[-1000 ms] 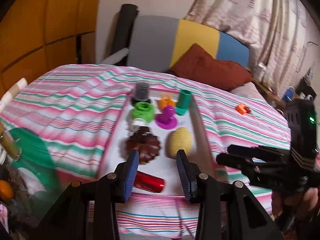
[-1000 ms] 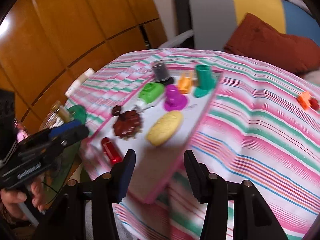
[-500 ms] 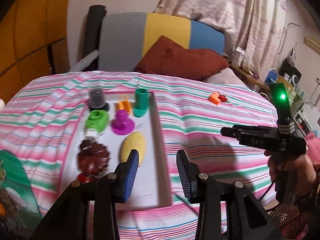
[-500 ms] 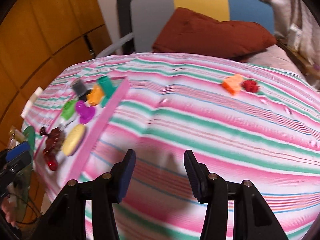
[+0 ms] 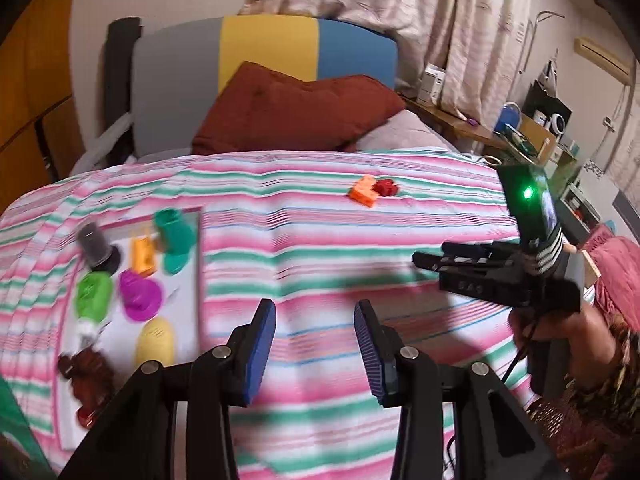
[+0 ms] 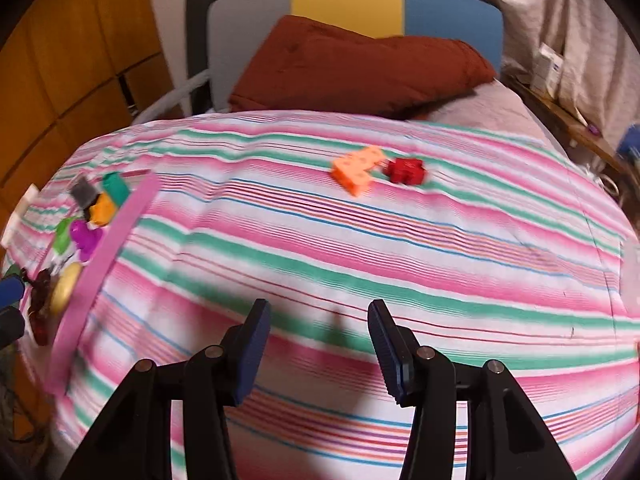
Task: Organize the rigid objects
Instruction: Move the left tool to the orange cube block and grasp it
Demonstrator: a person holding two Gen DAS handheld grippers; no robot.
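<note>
Swung claws (image 6: 318, 338) — blocks (image 6: 358, 172) ahead

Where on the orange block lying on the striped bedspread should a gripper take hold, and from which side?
Grip the orange block across its narrower flat sides, coming from above. It lies flat, and the red piece sits close on its right, so keep the fingers off that side.

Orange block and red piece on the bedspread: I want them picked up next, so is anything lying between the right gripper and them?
Nothing visible does. Only bare striped bedspread lies between the open right gripper and the orange block with the red piece beside it.
</note>
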